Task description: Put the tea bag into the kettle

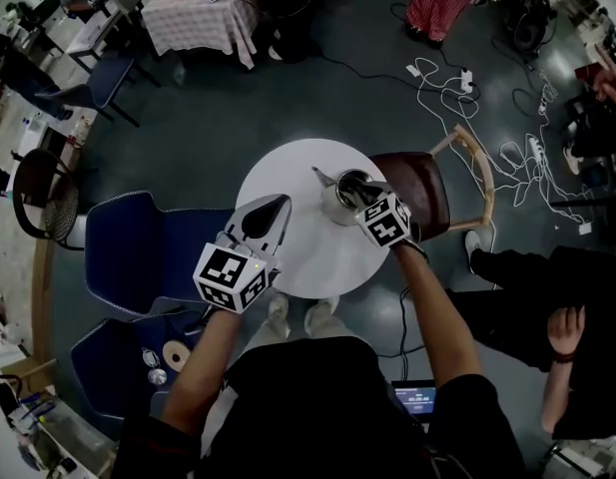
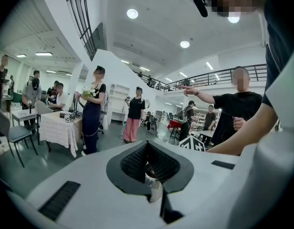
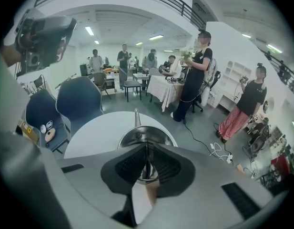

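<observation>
One round white table [image 1: 288,173] with a smooth top sits mid-frame in the head view. It carries one shiny steel kettle [image 1: 343,198] with an open round mouth and a thin, straight spout pointing to the upper left.

There are two grippers, each with a marker cube. The right gripper [image 1: 360,192] hangs over the kettle mouth. Its ribbed black jaws are pressed together on the tea bag [image 3: 150,192], a pale tan scrap with a thin dark string dropping towards the opening. The left gripper [image 1: 280,208] is lower left over the table, its jaws closed on nothing.

Two blue padded chairs [image 1: 138,238] stand at left, and one brown chair [image 1: 415,183] with a wooden frame at right.
</observation>
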